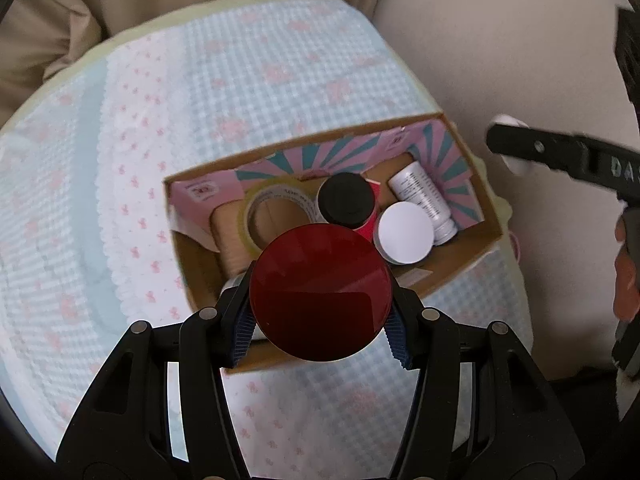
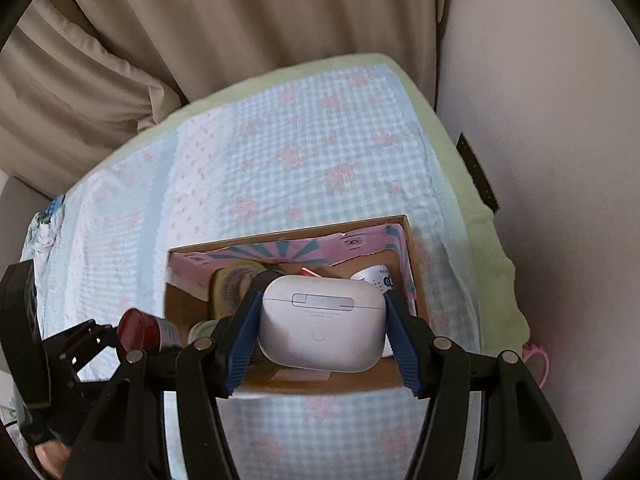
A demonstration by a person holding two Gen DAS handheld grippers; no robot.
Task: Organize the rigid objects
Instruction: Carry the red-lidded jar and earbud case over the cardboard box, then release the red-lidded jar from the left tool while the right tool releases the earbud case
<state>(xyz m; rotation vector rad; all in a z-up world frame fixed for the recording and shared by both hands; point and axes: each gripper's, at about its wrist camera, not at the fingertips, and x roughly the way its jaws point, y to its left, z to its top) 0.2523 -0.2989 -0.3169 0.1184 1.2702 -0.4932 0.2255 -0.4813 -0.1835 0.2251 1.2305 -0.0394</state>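
My left gripper [image 1: 320, 320] is shut on a jar with a dark red lid [image 1: 320, 292], held above the near end of an open cardboard box [image 1: 476, 168]. The box holds a tape roll [image 1: 276, 208], a black-lidded red cup [image 1: 346, 198], a white-lidded jar [image 1: 405, 238] and a white bottle [image 1: 420, 196]. My right gripper [image 2: 320, 324] is shut on a white earbud case [image 2: 322, 322] above the same box [image 2: 412, 264]. The red-lidded jar [image 2: 138, 332] and the left gripper [image 2: 86, 340] show at the left of the right wrist view.
The box sits on a blue checked cloth with pink flowers [image 1: 280, 60] over a cushion with a pale green edge [image 2: 472, 176]. Beige curtains [image 2: 200, 20] hang behind. A pale wall [image 2: 540, 120] is on the right. The right gripper's finger [image 1: 560, 152] shows at the right of the left wrist view.
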